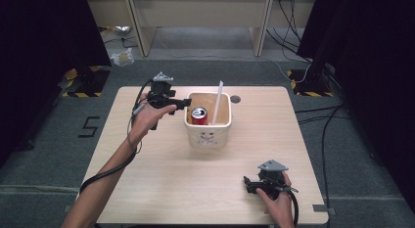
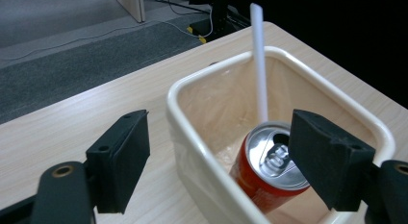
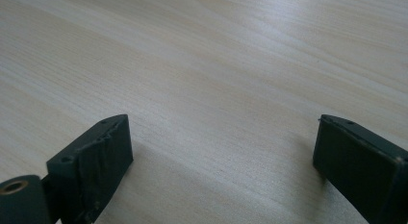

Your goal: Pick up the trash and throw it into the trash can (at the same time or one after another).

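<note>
Left tongs [image 2: 219, 161] wide, astride bin rim [image 2: 192, 137], can [image 2: 269, 166] between

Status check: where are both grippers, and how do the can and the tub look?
Left gripper open at the tub rim, empty. Right gripper open, low over bare table. Red can inside tub, white straw behind it.

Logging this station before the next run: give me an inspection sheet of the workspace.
Surface: pale wood table, round hole near the far edge.
Job's things: red can upright inside the cream tub; white straw leaning in the tub.
Clutter: nothing seen on the table.
Grippers: left tongs open, at the tub's rim, nothing gripped; right tongs open, low over bare wood.
Cables: one trails from each gripper; more lie on the floor beyond.
Surroundings: grey floor, dark curtains at both sides, wooden furniture legs behind.
</note>
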`<state>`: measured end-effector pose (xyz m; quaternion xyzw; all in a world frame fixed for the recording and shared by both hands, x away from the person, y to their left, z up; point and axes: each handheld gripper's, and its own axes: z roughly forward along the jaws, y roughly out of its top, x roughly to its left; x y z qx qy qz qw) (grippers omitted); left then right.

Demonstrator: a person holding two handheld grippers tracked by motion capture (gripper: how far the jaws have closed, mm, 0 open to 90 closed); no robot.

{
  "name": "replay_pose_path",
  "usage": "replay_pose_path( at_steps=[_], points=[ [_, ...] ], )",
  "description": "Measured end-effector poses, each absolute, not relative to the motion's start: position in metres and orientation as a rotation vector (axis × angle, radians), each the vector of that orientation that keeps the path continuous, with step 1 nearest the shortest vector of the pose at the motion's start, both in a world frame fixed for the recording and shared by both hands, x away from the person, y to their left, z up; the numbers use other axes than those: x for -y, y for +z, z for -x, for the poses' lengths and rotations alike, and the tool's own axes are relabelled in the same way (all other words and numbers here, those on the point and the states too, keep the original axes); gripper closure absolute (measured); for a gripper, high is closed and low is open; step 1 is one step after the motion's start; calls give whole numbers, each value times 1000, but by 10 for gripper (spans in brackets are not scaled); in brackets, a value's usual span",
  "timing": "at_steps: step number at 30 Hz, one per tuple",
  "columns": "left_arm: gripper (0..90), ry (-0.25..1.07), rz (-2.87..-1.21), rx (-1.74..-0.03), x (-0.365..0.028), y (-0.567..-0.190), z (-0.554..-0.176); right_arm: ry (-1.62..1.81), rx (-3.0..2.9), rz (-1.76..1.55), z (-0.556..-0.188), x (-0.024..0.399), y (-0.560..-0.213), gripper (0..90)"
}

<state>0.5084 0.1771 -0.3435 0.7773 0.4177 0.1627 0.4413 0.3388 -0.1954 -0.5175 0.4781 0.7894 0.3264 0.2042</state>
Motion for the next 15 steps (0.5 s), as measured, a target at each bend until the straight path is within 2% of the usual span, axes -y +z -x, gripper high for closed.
replay_pose_path(
  at_steps=[15],
  points=[
    [221,399,-1897,-1085,-208,-362,-502,909,-2202,-1332,-339,196,-518,68]
  ],
)
